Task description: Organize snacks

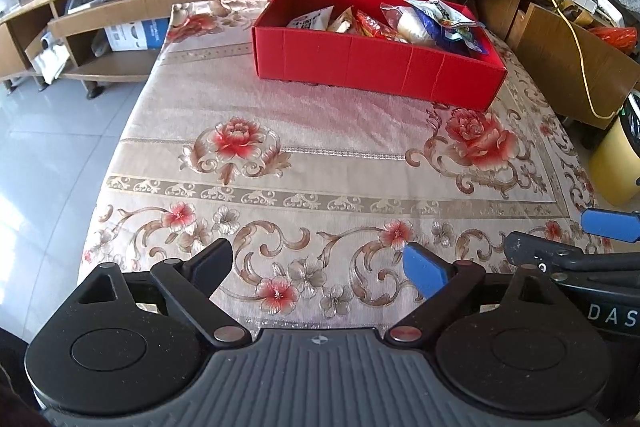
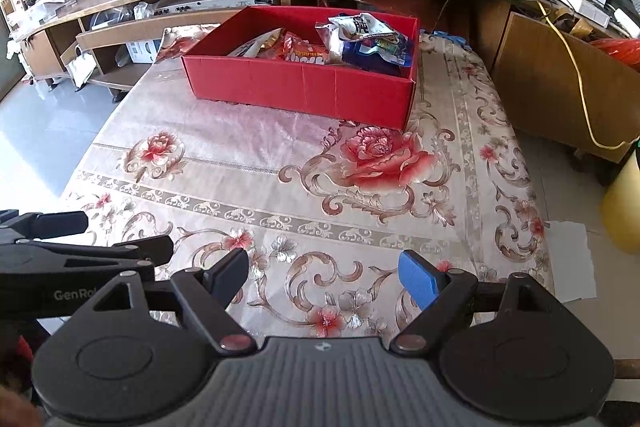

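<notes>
I am seeing the left hand-held gripper point(image 1: 318, 265) and the right hand-held gripper point(image 2: 326, 275) hovering with fingers apart, gripping nothing, over the floral surface point(image 1: 320, 131). Snack packets point(image 2: 360, 41) are sitting inside the red box point(image 1: 376, 65) at twelve o'clock.

Glossy tablecloth point(image 1: 320, 115), matt cardboard red box point(image 1: 360, 67)

One red box point(image 1: 376, 71) at upper centre of the frame, about five snack packets point(image 1: 440, 23) heaped inside it, exact count unclear, two hand-held grippers, one yellow bin point(image 1: 618, 163) at right edge
</notes>
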`<state>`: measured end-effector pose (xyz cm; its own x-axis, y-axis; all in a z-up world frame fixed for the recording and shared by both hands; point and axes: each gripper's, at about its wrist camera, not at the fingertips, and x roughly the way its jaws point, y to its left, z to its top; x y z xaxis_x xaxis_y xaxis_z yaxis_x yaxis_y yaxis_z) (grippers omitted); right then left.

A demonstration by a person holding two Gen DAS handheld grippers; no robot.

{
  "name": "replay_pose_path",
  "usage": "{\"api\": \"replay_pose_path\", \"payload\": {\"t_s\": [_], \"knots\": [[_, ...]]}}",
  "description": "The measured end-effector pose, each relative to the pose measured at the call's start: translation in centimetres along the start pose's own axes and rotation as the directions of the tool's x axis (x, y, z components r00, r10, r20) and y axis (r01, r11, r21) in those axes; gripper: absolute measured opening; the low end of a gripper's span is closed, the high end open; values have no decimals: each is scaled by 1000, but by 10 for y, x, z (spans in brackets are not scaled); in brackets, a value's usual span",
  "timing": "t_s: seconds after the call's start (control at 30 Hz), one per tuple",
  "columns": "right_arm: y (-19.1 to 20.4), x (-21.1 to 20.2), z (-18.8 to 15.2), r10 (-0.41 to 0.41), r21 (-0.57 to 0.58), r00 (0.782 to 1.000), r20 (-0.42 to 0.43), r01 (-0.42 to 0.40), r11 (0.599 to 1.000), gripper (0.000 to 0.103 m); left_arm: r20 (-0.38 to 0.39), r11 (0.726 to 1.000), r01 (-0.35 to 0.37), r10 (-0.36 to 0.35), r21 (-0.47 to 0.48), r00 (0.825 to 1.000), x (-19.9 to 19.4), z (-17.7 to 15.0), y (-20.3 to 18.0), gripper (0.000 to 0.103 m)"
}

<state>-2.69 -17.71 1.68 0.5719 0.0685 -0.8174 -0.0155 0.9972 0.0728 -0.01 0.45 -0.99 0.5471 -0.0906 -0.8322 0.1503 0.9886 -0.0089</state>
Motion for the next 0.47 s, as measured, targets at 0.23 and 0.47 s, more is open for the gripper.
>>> {"api": "replay_pose_path", "payload": {"t_s": [0.23, 0.47], "knots": [[0, -1, -1, 5, 3, 1000, 2, -5, 1000, 80, 9, 1000, -3, 3, 0, 1000, -3, 0, 0, 95], [0, -2, 0, 6, 3, 1000, 2, -6, 1000, 80, 13, 1000, -12, 12, -4, 1000, -3, 1, 1, 97]]}}
